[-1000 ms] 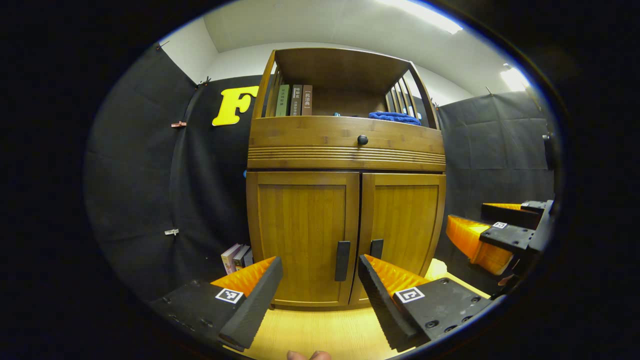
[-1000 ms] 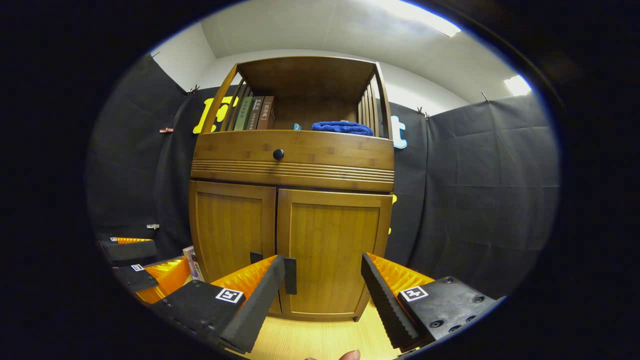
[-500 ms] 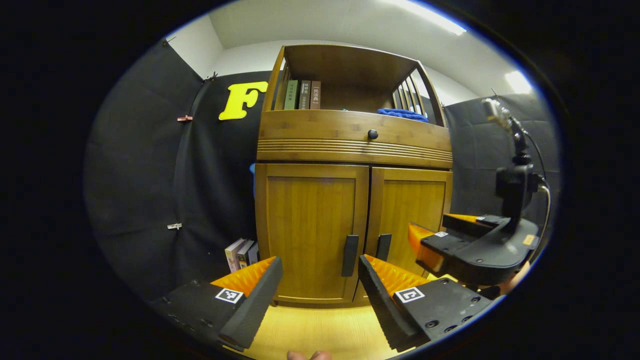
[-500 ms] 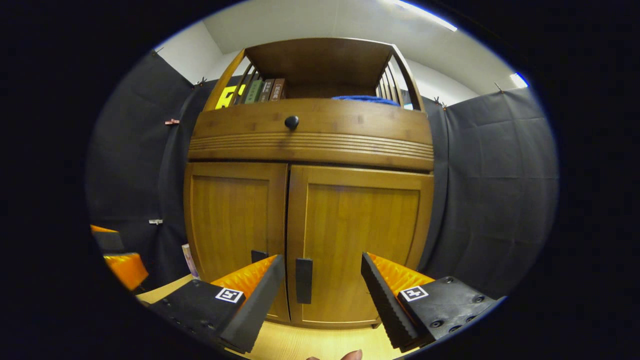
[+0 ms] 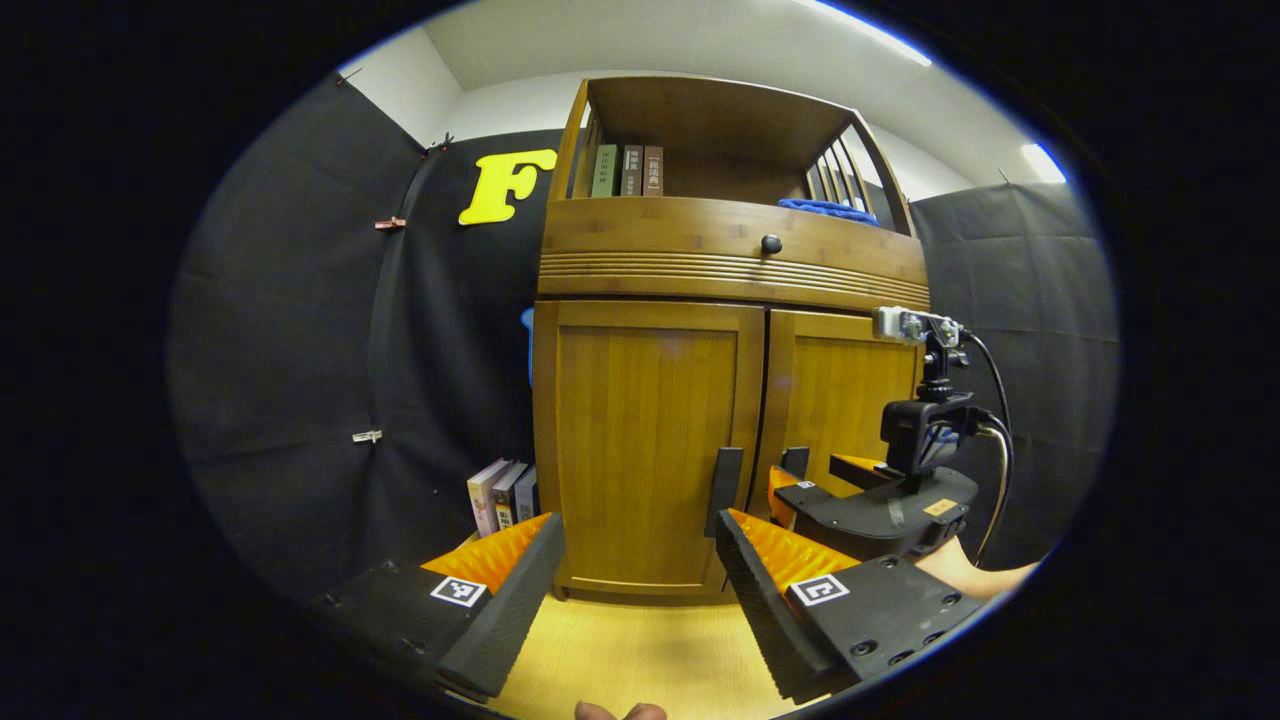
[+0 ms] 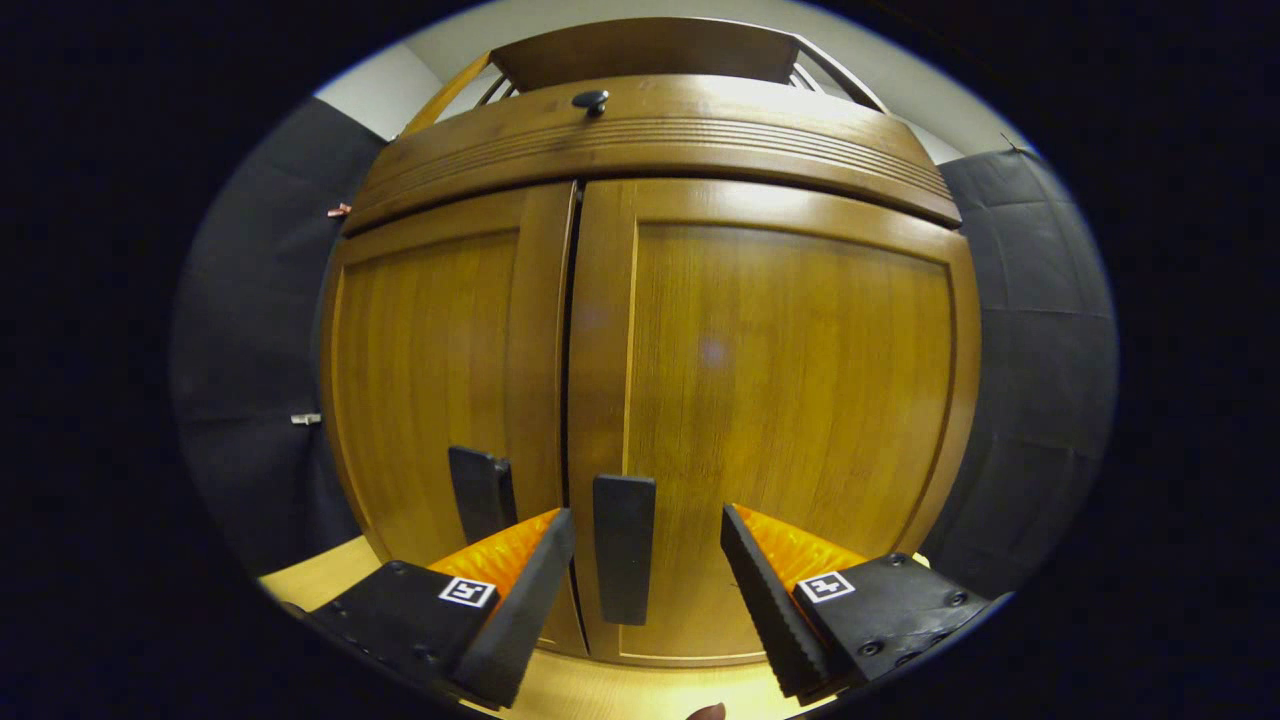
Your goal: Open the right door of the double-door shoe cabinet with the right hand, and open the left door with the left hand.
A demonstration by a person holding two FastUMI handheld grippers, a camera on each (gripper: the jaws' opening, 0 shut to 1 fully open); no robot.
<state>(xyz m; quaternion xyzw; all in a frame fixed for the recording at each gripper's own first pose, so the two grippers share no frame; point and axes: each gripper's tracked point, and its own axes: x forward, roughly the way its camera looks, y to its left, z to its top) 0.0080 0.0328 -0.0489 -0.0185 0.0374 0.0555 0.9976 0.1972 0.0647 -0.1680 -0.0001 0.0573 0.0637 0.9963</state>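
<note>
The wooden shoe cabinet stands with both doors shut. In the left gripper view, the left door (image 5: 650,430) carries a dark vertical handle (image 5: 724,478) just above my open left gripper (image 5: 640,545), which hangs some way in front of it. My right gripper (image 5: 790,487) is up against the right door (image 5: 850,400), near that door's handle (image 5: 796,461). In the right gripper view, the right door (image 6: 790,380) looms close. Its handle (image 6: 623,545) stands between the open fingers of my right gripper (image 6: 645,540), nearer the left finger, untouched. The left door's handle (image 6: 480,492) sits beside it.
Above the doors runs a drawer front with a round knob (image 5: 771,244). The open shelf on top holds books (image 5: 628,170) and a blue cloth (image 5: 828,208). More books (image 5: 503,493) lean on the floor left of the cabinet. Pale wood flooring (image 5: 630,650) lies in front.
My right gripper has moved forward to the right door until the handle sits between its fingers. My left gripper has drifted slightly closer and leftward. Both doors stay shut.
</note>
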